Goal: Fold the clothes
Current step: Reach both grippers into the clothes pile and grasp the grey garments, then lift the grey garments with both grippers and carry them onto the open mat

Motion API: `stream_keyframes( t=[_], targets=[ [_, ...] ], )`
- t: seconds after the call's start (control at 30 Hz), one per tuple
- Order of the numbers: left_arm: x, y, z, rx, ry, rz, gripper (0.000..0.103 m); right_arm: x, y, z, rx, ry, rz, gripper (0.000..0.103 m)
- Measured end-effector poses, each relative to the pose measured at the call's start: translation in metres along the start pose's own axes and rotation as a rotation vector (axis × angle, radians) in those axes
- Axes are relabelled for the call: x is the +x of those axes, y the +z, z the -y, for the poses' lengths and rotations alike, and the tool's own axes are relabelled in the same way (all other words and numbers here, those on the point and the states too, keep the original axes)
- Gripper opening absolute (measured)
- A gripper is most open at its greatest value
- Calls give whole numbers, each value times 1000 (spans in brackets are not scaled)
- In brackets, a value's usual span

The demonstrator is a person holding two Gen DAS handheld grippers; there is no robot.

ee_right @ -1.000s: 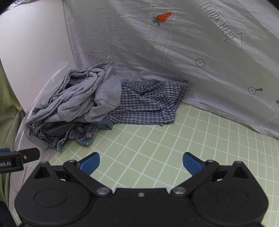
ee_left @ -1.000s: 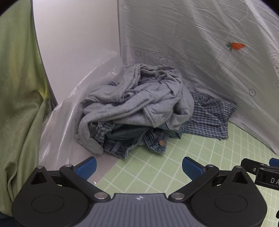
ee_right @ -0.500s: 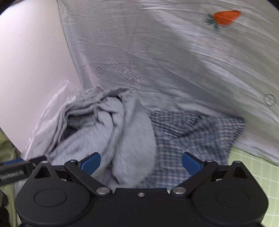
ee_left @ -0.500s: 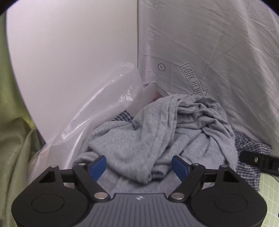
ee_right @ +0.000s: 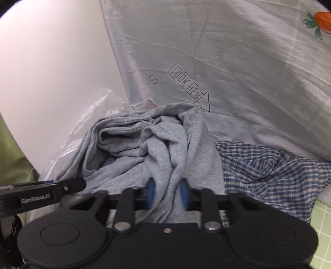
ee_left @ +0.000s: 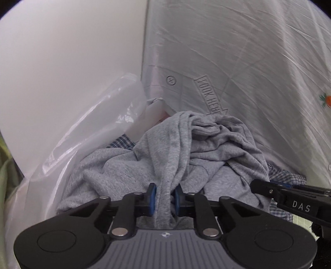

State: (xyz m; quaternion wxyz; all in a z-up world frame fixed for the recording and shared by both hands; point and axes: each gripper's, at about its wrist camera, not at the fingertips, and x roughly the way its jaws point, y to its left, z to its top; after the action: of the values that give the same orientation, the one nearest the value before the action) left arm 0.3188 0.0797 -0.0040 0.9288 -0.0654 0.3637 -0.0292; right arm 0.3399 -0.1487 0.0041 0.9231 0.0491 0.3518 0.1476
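hidden: checked shirt [ee_right: 269, 171] mostly under grey top [ee_right: 165, 144], only a strip shows in left view [ee_left: 122, 141] | cut off: carrot print [ee_right: 321, 19] by right edge, desk [ee_right: 322, 215] to a corner | blurred: right tongs [ee_right: 167, 193] pads, grip on top's fold unclear | covered: top's fold beneath left tongs [ee_left: 164, 198]

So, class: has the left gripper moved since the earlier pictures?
Yes. In the left wrist view the left gripper has gone forward off the green mat to the clothes pile, closing in on the printed grey backdrop; its jaws are closing on a fold of the grey sweatshirt.
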Motion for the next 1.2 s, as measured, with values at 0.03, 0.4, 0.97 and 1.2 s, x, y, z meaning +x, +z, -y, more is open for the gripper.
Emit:
stream_keyframes(
  t=[0.03, 0.4, 0.97, 1.2],
  targets=[
    [-6, -1, 3, 8, -8, 6, 15, -6, -3, -2, -11, -7, 13, 11],
    [-113, -22, 32, 47, -162, 91, 5, -117, -44, -9, -12, -72, 149, 3],
    [-239, -189, 193, 132, -490, -91, 5, -363, -231, 149, 357, -481, 145, 3],
    [-263, -228, 280, 172, -609, -134, 5, -510, -312, 224, 521, -736, 206, 3]
  ],
)
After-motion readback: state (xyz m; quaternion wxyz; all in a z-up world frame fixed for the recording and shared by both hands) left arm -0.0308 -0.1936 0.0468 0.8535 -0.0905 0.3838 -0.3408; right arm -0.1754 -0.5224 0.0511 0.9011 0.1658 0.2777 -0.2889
